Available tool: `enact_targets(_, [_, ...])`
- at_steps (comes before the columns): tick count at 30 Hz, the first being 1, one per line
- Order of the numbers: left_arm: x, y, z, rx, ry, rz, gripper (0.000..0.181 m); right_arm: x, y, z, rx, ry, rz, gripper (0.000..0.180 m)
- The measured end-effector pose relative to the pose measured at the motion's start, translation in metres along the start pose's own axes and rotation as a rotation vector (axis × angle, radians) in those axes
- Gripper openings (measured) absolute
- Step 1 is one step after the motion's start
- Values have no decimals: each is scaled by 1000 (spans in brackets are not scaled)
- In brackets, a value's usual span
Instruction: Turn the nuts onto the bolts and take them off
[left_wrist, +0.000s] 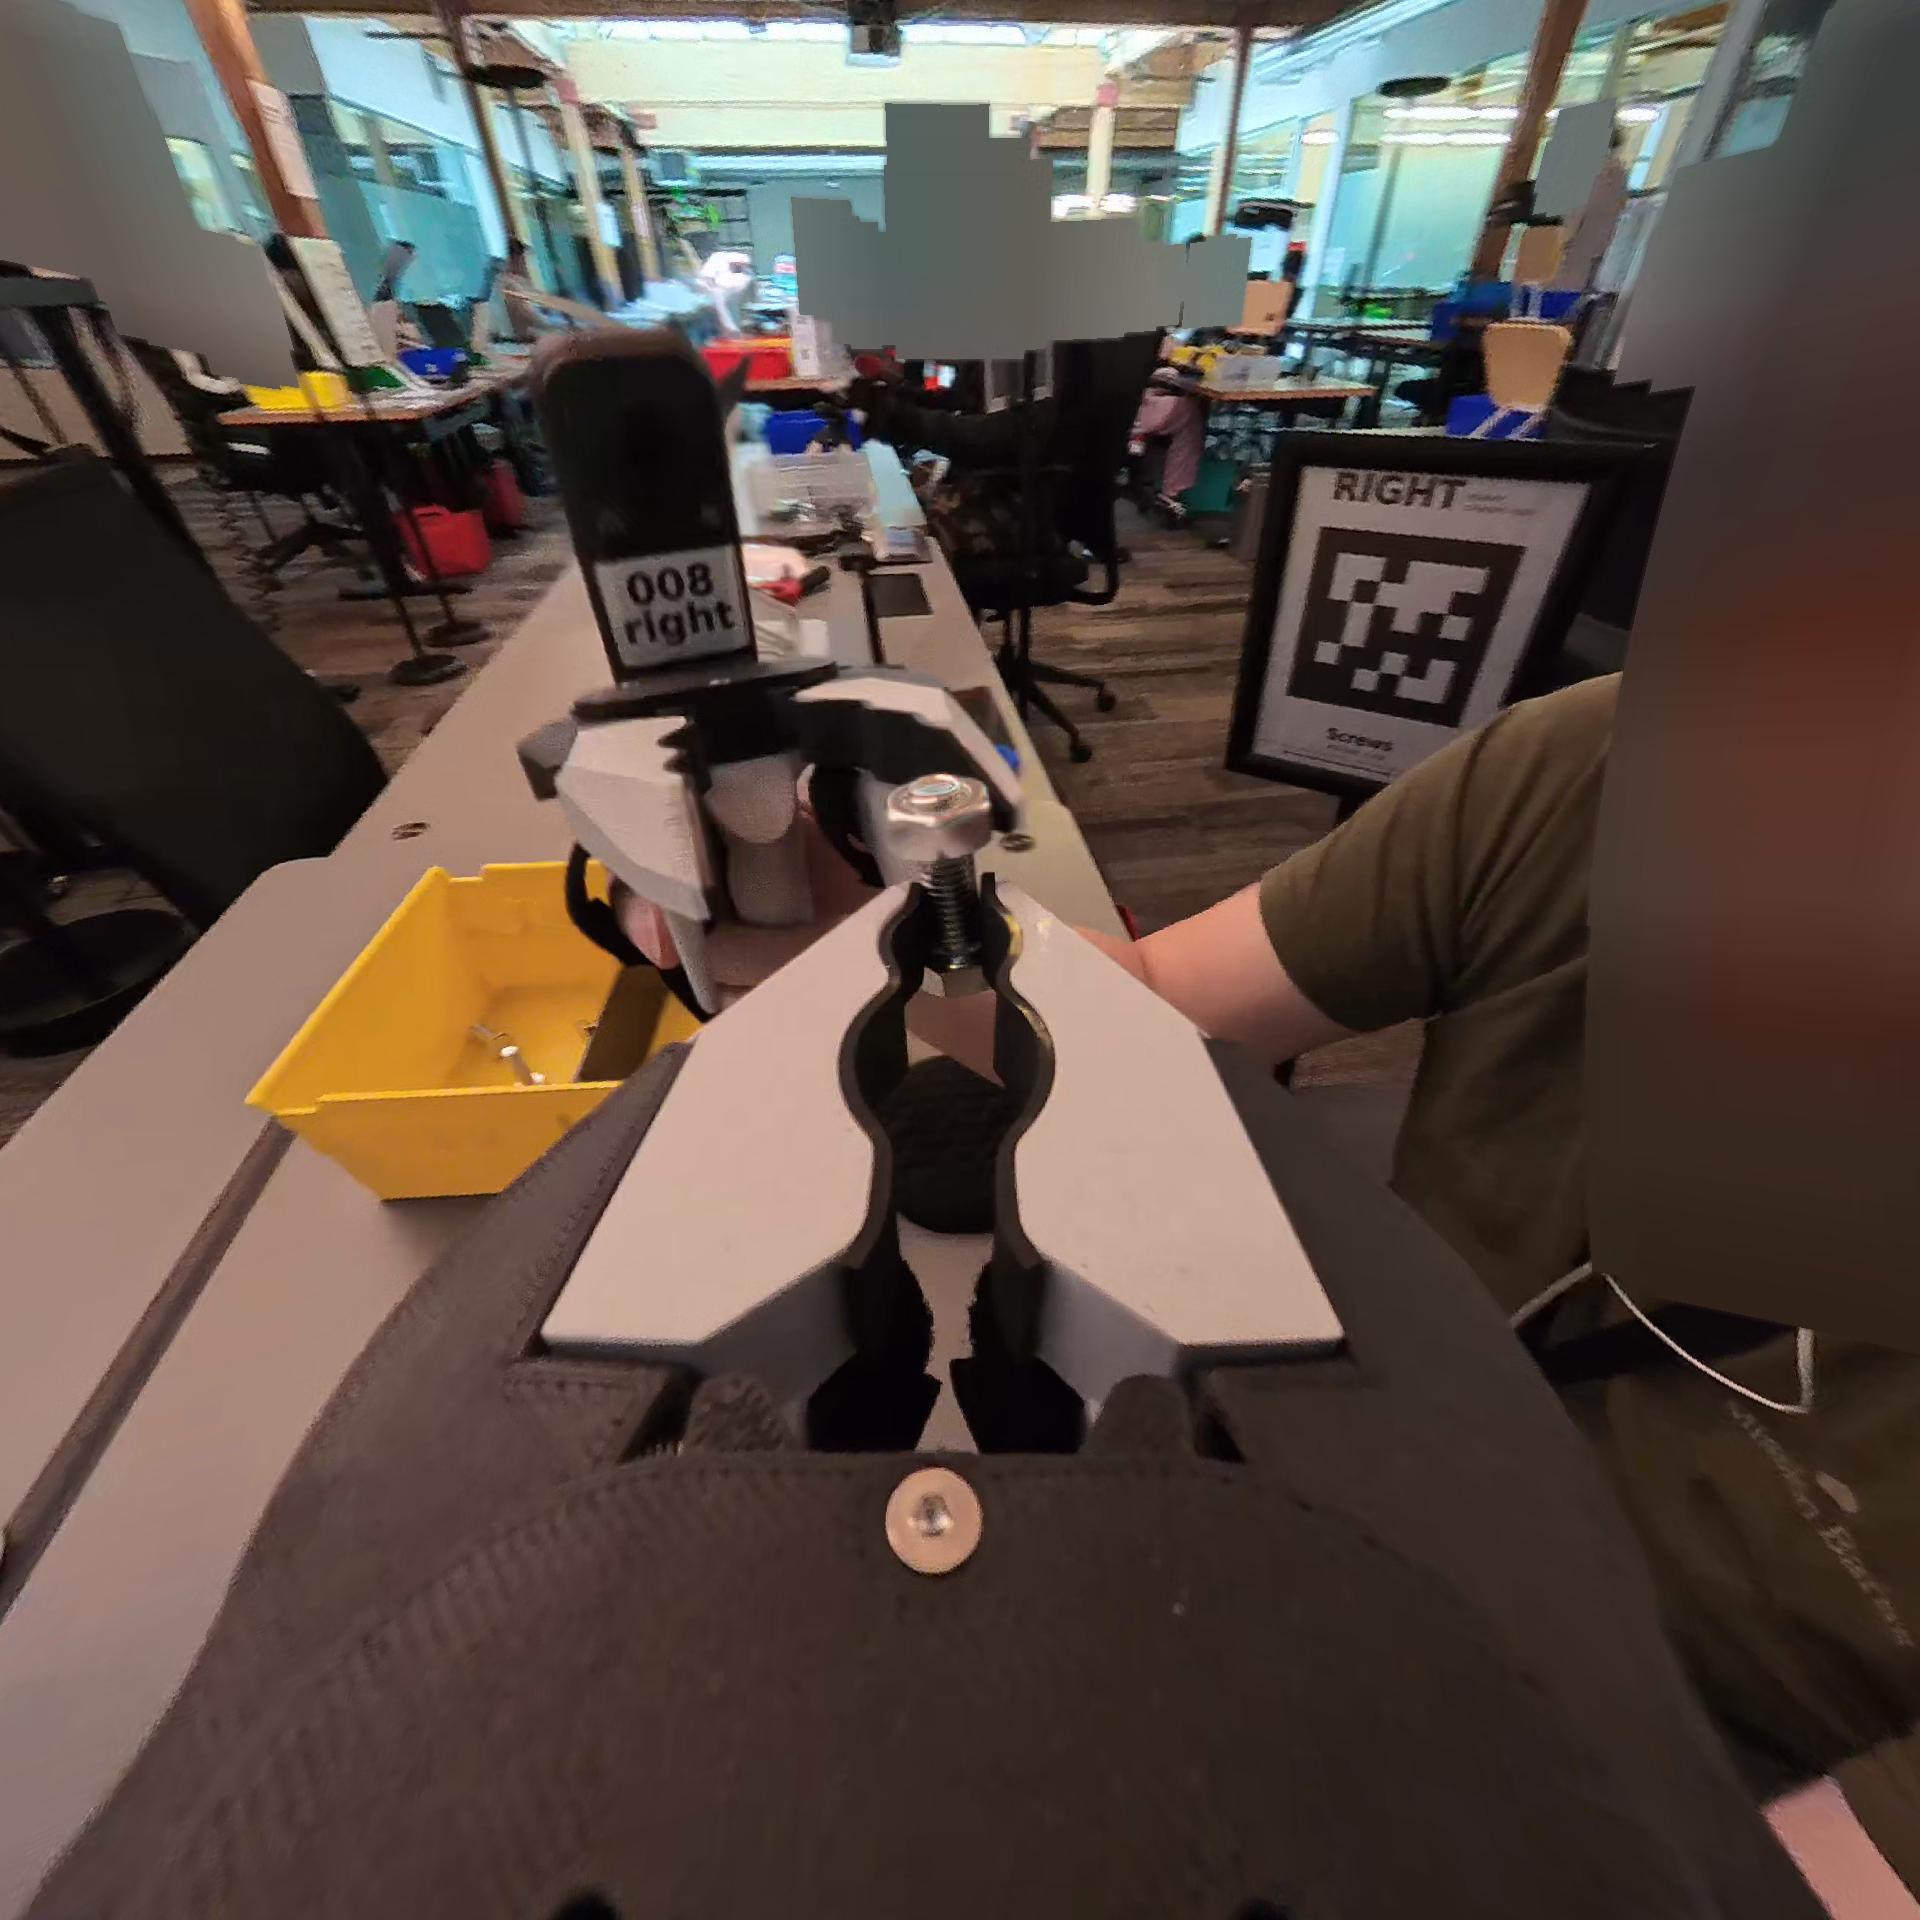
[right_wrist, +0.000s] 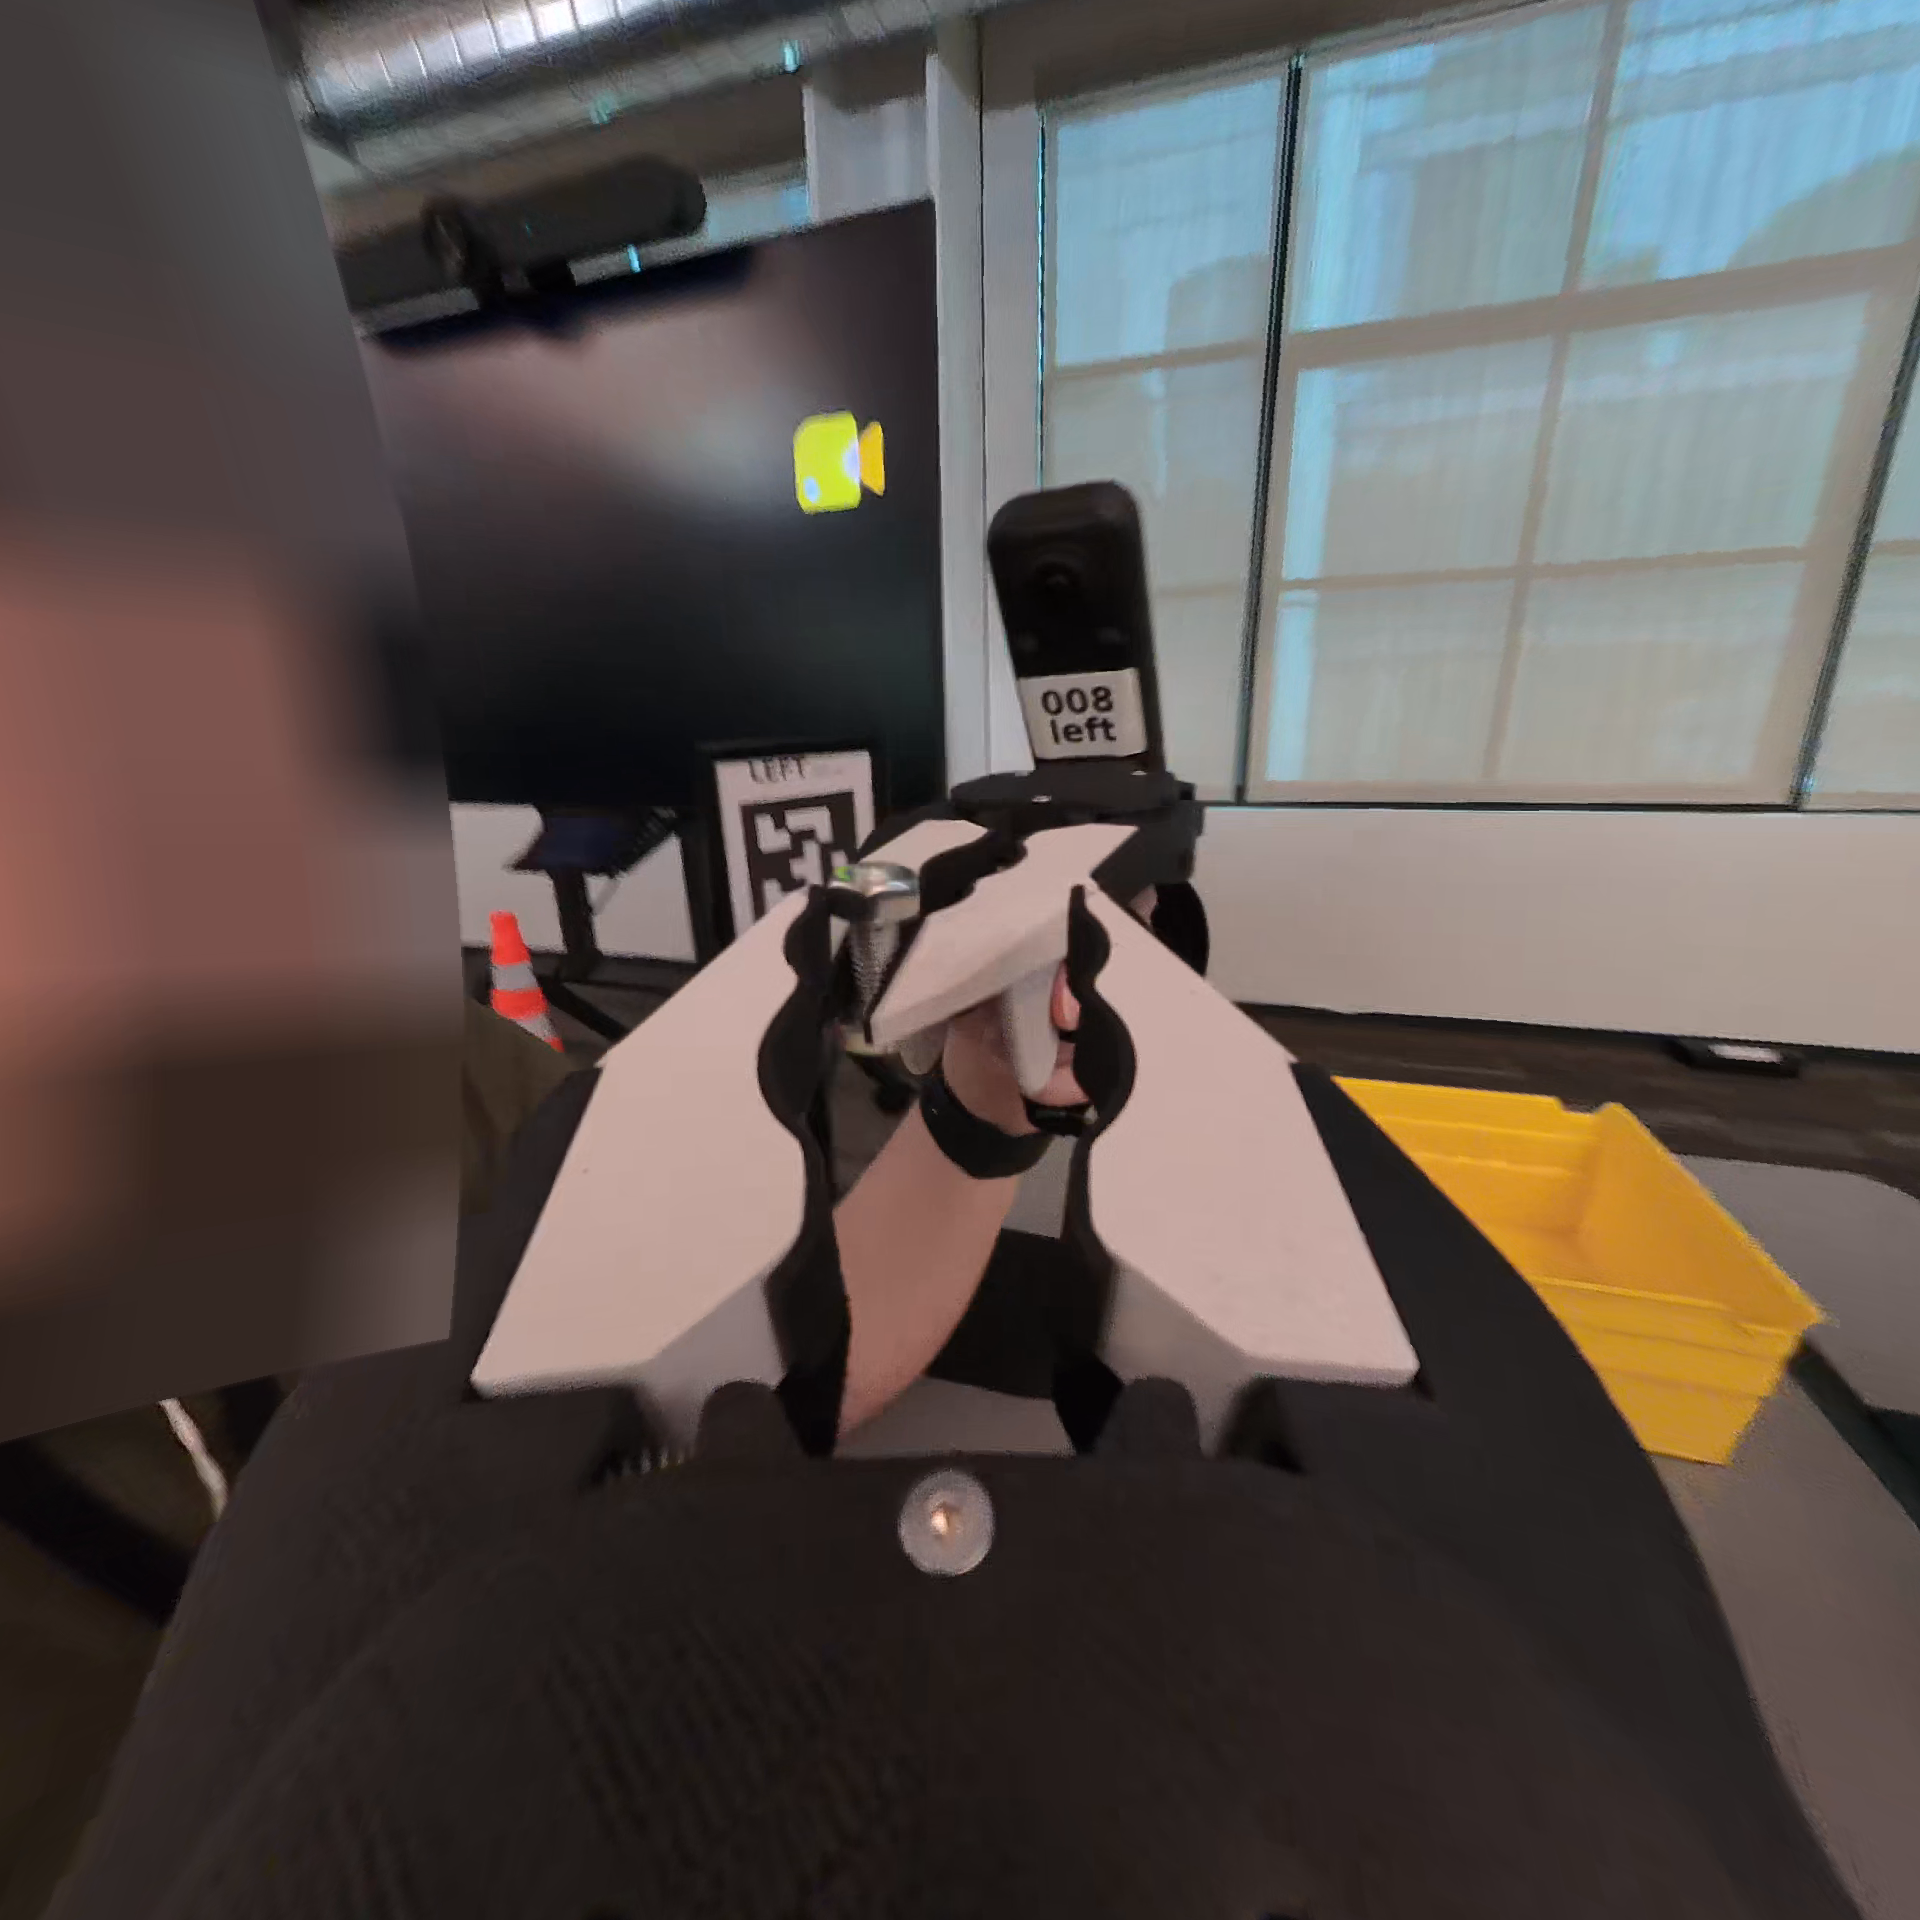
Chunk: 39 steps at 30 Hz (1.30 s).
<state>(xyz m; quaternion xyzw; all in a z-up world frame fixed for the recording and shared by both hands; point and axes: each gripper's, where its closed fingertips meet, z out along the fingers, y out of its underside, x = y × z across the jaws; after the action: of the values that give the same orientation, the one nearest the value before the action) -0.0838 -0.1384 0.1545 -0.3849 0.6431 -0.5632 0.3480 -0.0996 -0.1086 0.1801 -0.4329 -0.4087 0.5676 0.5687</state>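
Holding station at the threading step. The left gripper (left_wrist: 948, 904) is clamped on the silver threaded steel bolt (left_wrist: 950, 923), with its black-lined fingers pinching the shank. The bolt stands roughly upright in mid-air, above the grey table (left_wrist: 156, 1091) and just beside the yellow plastic bin (left_wrist: 416, 1039).

The silver hex nut (left_wrist: 938, 808) sits at the top end of the thread, above the left fingertips. I read this piece as the nut because a round bolt end seems to show in its centre. A second hex shape shows below the fingers and is probably the bolt head.

The right gripper (right_wrist: 951, 909) has its fingers spread apart and grips nothing. In the right wrist view the bolt lies close against one of its black pads (right_wrist: 800, 987), while the other pad stands well clear.

Judgement: this is a pause between turns, with the right claw released to take a fresh bite. The next move calls for:
- centring the nut between the right pads
- closing on its flats
- twisting about the bolt axis while the left claw keeps the shank from spinning

The grip on the thread is narrow, so a sideways push could tilt the bolt.

Not resolved:
- Whether the nut is going on or coming off.
- How many threads are engaged, since the nut covers them.
- Whether the near pad actually touches the nut; the right wrist view is soft there.
- What the few small metal pieces (left_wrist: 509, 1049) on the bin floor are. They are too small to identify, and the left gripper cuts off part of the bin.
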Motion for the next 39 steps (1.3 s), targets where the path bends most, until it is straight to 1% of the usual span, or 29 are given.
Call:
enact_targets(1, [-2, -2, -2, 13, -17, 3, 8, 9, -4, -8, 38, 7, 60, 38])
enact_targets(2, [1, -4, -3, 28, 9, 0, 8, 27, -7, -16, 69, 74, 115, 21])
enact_targets(3, [9, -6, -5, 41, 62, -10, 8, 40, -6, -22, 74, 130, 145, 25])
enact_targets(4, [12, -9, -7, 56, 89, -19, 8, 40, -5, -23, 68, 129, 143, 27])
enact_targets(6, [5, -10, -9, 63, 43, -23, 8, 20, -12, -16, 73, 56, 115, 32])
enact_targets(8, [-3, -4, -8, 30, 0, -15, 8, -7, -18, -3, 65, -13, 57, 34])
enact_targets(10, [-4, -3, -6, 27, 2, -25, 8, -23, -11, 11, 7, -30, -4, 35])
enact_targets(13, [3, -5, -3, 35, 44, -32, 8, -19, -5, 15, -22, 16, -66, 37])
enact_targets(14, [6, -6, -2, 38, 50, -23, 8, -12, -4, 11, -21, 33, -52, 38])
enact_targets(15, [8, -7, -1, 36, 48, -16, 8, -7, -5, 6, 0, 18, -12, 45])
enact_targets(16, [6, -7, -2, 37, 25, -10, 8, -1, -7, 0, 27, 3, 48, 43])
enact_targets(17, [6, -9, -3, 48, 14, -5, 8, 13, -11, -8, 64, 44, 109, 29])
enact_targets(18, [11, -10, -5, 58, 47, -5, 8, 24, -15, -15, 100, 83, 144, 30])
enact_targets(20, [20, -16, -9, 85, 102, -13, 8, 23, -17, -17, 101, 75, 147, 31])
enact_targets(24, [7, -10, -8, 57, 16, 4, 8, -11, -19, 3, 38, 39, 16, 34])
enact_targets(27, [5, -7, -4, 43, 22, -13, 8, -26, -14, 17, -1, 26, -39, 35])
enact_targets(29, [8, -7, 0, 39, 42, -18, 8, -15, -9, 16, -19, 72, -53, 34])
enact_targets(30, [9, -7, 1, 34, 38, -17, 9, -10, -9, 12, -5, 69, -42, 41])
enact_targets(33, [-8, -5, -1, 24, -75, -9, 9, 12, -12, -7, 50, 68, 72, 36])
enact_targets(34, [-14, -4, -4, 25, -104, -16, 8, 22, -11, -12, 53, 107, 99, 33])
enact_targets(36, [-10, -4, -5, 27, -59, -31, 8, 40, -10, -20, 46, 216, 70, 30])
enact_targets(37, [-6, -6, -5, 39, -34, -34, 8, 37, -13, -20, 57, 208, 56, 29])
enact_targets(39, [-6, -8, -5, 51, -37, -29, 8, 18, -23, -16, 95, 121, 65, 31])
